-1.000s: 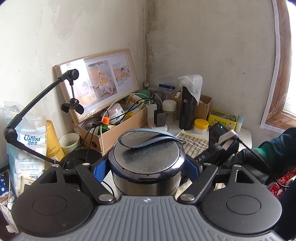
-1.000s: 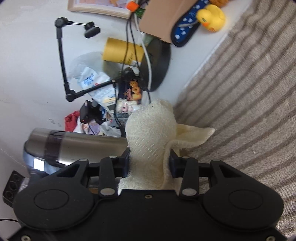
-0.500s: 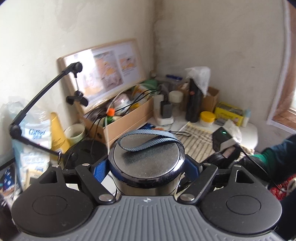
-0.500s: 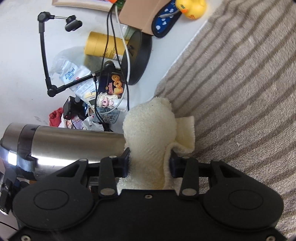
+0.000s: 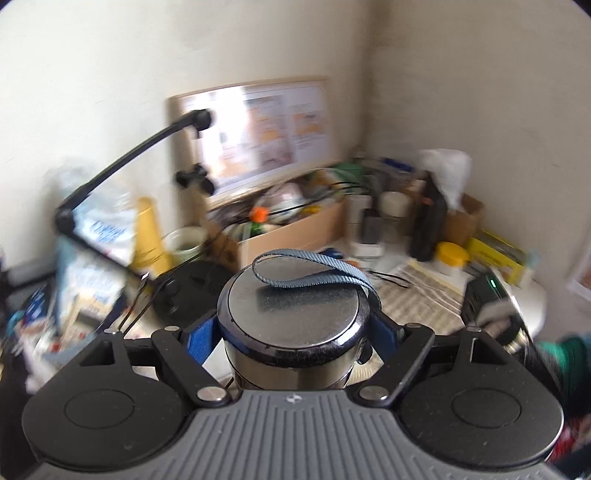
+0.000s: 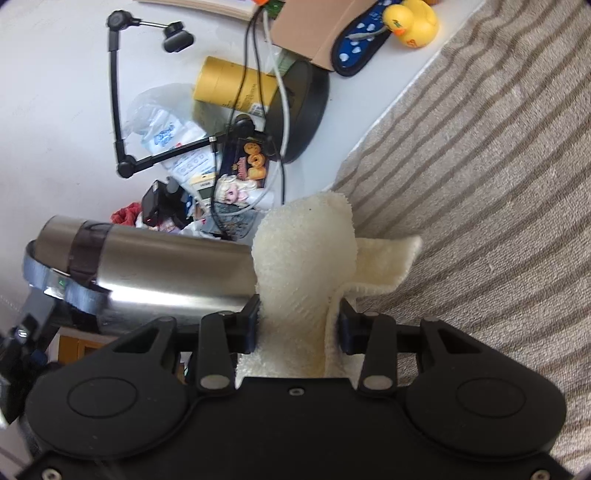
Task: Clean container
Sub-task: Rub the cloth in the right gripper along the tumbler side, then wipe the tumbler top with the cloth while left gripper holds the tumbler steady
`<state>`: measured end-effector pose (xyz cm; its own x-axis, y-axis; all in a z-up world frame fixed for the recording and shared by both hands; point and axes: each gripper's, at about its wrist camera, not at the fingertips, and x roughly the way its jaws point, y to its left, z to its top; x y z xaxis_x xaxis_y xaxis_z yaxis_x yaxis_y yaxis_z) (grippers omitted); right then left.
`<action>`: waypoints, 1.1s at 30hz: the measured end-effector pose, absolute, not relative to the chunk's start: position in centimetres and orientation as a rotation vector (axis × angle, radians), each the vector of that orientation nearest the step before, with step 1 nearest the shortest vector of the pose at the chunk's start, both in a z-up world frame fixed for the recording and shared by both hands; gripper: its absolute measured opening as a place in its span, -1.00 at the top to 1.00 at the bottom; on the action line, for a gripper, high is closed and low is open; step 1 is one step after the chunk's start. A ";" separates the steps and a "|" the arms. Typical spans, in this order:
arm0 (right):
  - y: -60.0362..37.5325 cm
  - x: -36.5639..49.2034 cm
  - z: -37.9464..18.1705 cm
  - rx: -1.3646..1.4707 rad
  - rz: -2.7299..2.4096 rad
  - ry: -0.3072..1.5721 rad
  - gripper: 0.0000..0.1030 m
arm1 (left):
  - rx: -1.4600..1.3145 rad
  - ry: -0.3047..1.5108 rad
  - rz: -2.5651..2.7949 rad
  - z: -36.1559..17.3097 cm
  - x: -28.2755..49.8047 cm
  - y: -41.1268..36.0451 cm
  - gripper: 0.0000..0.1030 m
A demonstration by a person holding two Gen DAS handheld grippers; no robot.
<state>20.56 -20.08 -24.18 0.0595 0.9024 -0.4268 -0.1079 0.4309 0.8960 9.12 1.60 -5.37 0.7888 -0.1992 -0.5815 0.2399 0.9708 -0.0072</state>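
A steel flask [image 5: 291, 332] with a blue-grey strap loop [image 5: 310, 269] on its lid fills the middle of the left wrist view, lid towards the camera. My left gripper [image 5: 293, 332] is shut on its body, blue pads pressing both sides. In the right wrist view the same flask [image 6: 147, 266] lies across the left. My right gripper [image 6: 297, 321] is shut on a bunched cream cloth [image 6: 304, 258], which rests against the flask's side. In the left wrist view the right gripper's body shows at the far right, held by a gloved hand [image 5: 550, 358].
A striped mat [image 6: 480, 184] covers the table under the cloth. Behind it stand a black articulated stand [image 6: 118, 92], a yellow tube [image 6: 236, 88], a cardboard box [image 5: 288, 232] of cables, a yellow duck [image 6: 410, 18], a framed picture [image 5: 258, 133], bottles and jars [image 5: 428, 218].
The left wrist view has tilted and rolled, so the wall clutter has shifted and blurred. The cloth has slid a little along the flask's side. Both grips are unchanged.
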 end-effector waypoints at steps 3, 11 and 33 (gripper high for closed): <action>-20.4 20.6 -23.3 0.833 0.952 1.254 0.24 | 0.097 0.594 -0.392 -5.6 9.3 3.5 -0.60; -20.4 21.1 -20.3 0.863 1.050 1.184 0.23 | 0.142 0.582 -0.543 -5.7 9.8 4.8 -0.60; -20.9 22.0 -12.0 0.824 1.217 0.961 0.24 | 0.136 0.572 -0.479 -6.0 9.5 4.3 -0.60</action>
